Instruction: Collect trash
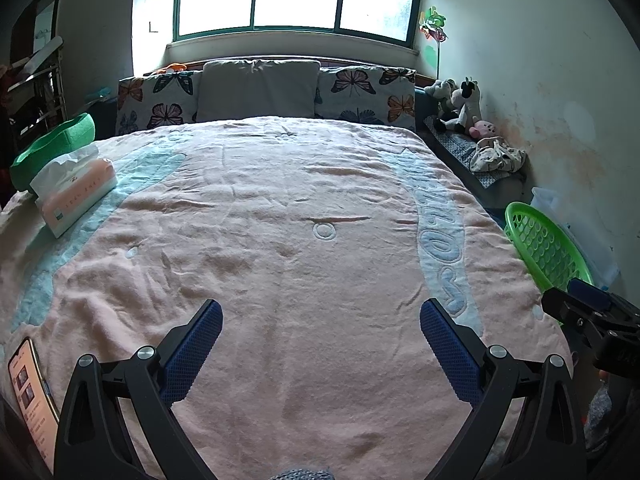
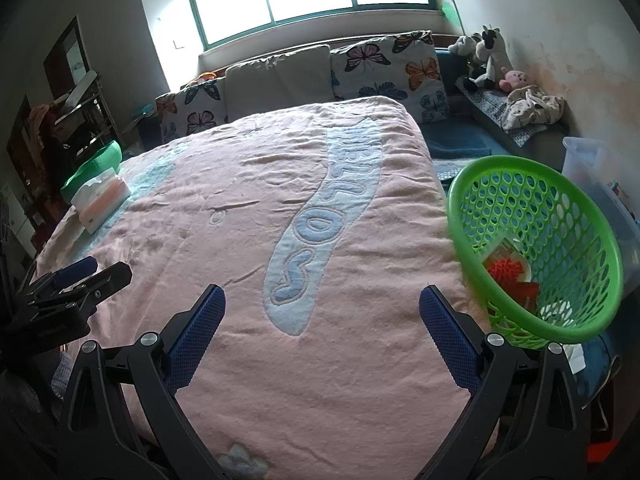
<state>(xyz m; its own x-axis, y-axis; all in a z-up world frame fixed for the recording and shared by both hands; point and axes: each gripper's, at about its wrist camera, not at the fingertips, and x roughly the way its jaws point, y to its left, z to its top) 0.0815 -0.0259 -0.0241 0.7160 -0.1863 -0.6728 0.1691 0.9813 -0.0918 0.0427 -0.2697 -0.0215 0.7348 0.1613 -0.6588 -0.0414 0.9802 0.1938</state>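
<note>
Evidently both tools are idle: the left gripper (image 1: 320, 340) and right gripper (image 2: 322, 338) hang over the pink blanket (image 1: 280, 208) with fingers spread wide and nothing between them; the green basket (image 2: 592, 308) sits tipped at the bed's right edge, probably so trash drops in easily; red and white scraps (image 2: 510, 270) already lie inside, though what they are is unclear; the phone (image 1: 30, 392) is cut off at the frame's edge; the tissue pack (image 1: 76, 192) rests far left.

phone (image 1: 30, 394) cut by left edge, basket (image 1: 540, 244) half hidden
</note>
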